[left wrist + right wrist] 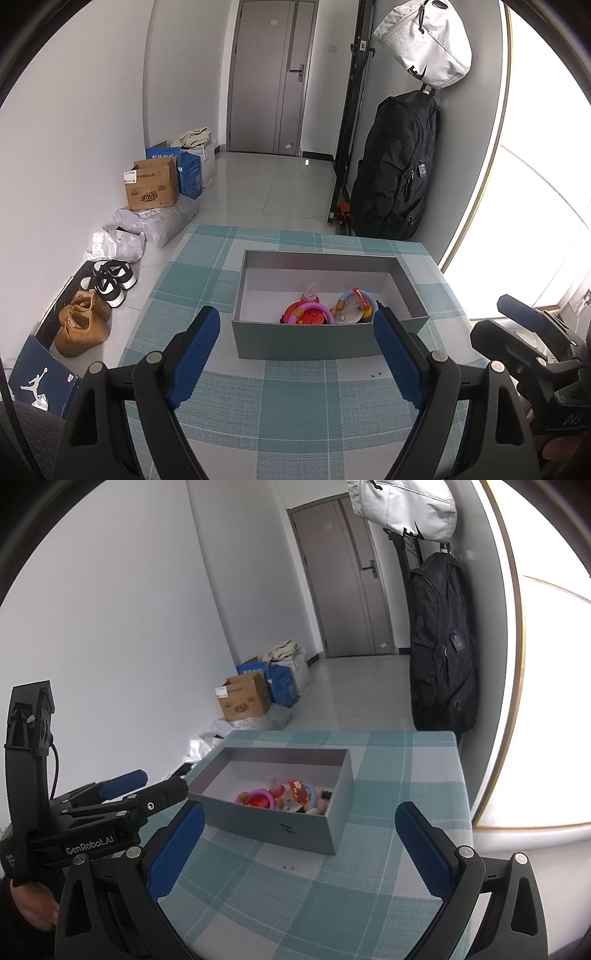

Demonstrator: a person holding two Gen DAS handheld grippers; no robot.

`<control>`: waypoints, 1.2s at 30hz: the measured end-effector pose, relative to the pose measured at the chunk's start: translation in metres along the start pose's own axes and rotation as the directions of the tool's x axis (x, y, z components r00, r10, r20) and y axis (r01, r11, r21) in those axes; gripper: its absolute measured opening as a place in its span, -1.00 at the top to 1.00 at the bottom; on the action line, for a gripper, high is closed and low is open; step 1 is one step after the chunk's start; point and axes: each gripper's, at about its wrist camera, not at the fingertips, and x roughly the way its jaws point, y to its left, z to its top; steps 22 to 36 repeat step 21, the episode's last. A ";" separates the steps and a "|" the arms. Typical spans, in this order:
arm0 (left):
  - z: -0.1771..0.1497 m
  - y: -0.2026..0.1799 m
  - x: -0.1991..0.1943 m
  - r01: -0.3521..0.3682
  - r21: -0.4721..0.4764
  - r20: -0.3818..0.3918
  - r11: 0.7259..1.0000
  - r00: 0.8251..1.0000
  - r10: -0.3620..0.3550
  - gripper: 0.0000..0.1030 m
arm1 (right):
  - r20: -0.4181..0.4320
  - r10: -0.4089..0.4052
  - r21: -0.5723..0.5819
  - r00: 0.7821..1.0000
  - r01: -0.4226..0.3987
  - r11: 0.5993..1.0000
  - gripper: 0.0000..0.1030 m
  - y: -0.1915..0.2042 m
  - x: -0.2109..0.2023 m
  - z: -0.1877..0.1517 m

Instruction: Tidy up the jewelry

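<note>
A grey open box (306, 343) stands on the teal checked tablecloth (295, 413). In it lie several colourful pieces: a red and pink bangle (310, 315) and a pastel beaded bracelet (356, 302). In the right wrist view the same box (273, 829) holds that jewelry (284, 795). Two tiny dark studs (375, 374) (289, 867) rest on the cloth in front of the box. My left gripper (295, 312) is open just short of the box, with nothing between its pads. My right gripper (300, 808) is open too, empty, near the box's front.
The left gripper (164, 781) shows at the left edge and the right gripper (489, 317) at the right edge. Shoes (96, 295), cardboard boxes (153, 188) and bags line the floor at left. A black backpack (395, 166) hangs beyond the table's far right corner.
</note>
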 end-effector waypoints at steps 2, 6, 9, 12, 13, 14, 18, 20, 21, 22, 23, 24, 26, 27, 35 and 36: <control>0.000 0.000 0.000 -0.001 0.000 0.000 1.000 1.000 0.001 -0.59 | 0.000 0.000 0.000 1.000 0.000 1.000 -1.00 0.000 0.000 0.000; 0.000 0.000 0.000 0.000 0.001 -0.001 1.000 1.000 0.000 -0.59 | -0.003 -0.003 0.004 1.000 0.003 1.000 -1.00 -0.001 0.002 -0.001; 0.000 -0.001 0.000 0.001 0.000 0.000 1.000 1.000 -0.001 -0.59 | -0.007 -0.005 0.003 1.000 0.005 1.000 -1.00 0.000 0.002 -0.001; 0.000 -0.001 0.000 0.000 0.001 0.001 1.000 1.000 0.000 -0.59 | -0.010 -0.007 0.000 1.000 0.007 1.000 -1.00 0.000 0.003 -0.002; 0.000 -0.001 0.001 0.001 0.000 0.001 1.000 1.000 -0.001 -0.59 | -0.010 -0.006 0.000 1.000 0.006 1.000 -1.00 0.000 0.003 -0.002; 0.000 -0.001 0.001 0.002 0.001 0.002 1.000 1.000 -0.002 -0.59 | -0.011 -0.006 0.001 1.000 0.006 1.000 -1.00 0.000 0.003 -0.002; 0.000 -0.002 -0.001 0.001 0.009 0.020 1.000 1.000 -0.001 -0.59 | -0.015 -0.005 -0.003 1.000 0.005 1.000 -1.00 0.000 0.003 -0.003; 0.000 -0.003 -0.002 0.004 0.012 0.029 1.000 1.000 -0.004 -0.59 | -0.016 -0.005 -0.006 1.000 0.005 1.000 -1.00 0.001 0.004 -0.003; 0.000 -0.003 -0.002 0.002 0.010 0.030 1.000 1.000 -0.003 -0.59 | -0.017 -0.005 -0.006 1.000 0.005 1.000 -1.00 0.001 0.004 -0.003; 0.000 -0.003 -0.002 0.002 0.010 0.030 1.000 1.000 -0.003 -0.59 | -0.017 -0.005 -0.006 1.000 0.005 1.000 -1.00 0.001 0.004 -0.003; 0.000 -0.003 -0.002 0.002 0.010 0.030 1.000 1.000 -0.003 -0.59 | -0.017 -0.005 -0.006 1.000 0.005 1.000 -1.00 0.001 0.004 -0.003; 0.000 -0.003 -0.002 0.002 0.010 0.030 1.000 1.000 -0.003 -0.59 | -0.017 -0.005 -0.006 1.000 0.005 1.000 -1.00 0.001 0.004 -0.003; 0.000 -0.003 -0.002 0.002 0.010 0.030 1.000 1.000 -0.003 -0.59 | -0.017 -0.005 -0.006 1.000 0.005 1.000 -1.00 0.001 0.004 -0.003; 0.000 -0.003 -0.002 0.002 0.010 0.030 1.000 1.000 -0.003 -0.59 | -0.017 -0.005 -0.006 1.000 0.005 1.000 -1.00 0.001 0.004 -0.003; 0.000 -0.003 -0.002 0.002 0.010 0.030 1.000 1.000 -0.003 -0.59 | -0.017 -0.005 -0.006 1.000 0.005 1.000 -1.00 0.001 0.004 -0.003; 0.000 -0.003 -0.002 0.002 0.010 0.030 1.000 1.000 -0.003 -0.59 | -0.017 -0.005 -0.006 1.000 0.005 1.000 -1.00 0.001 0.004 -0.003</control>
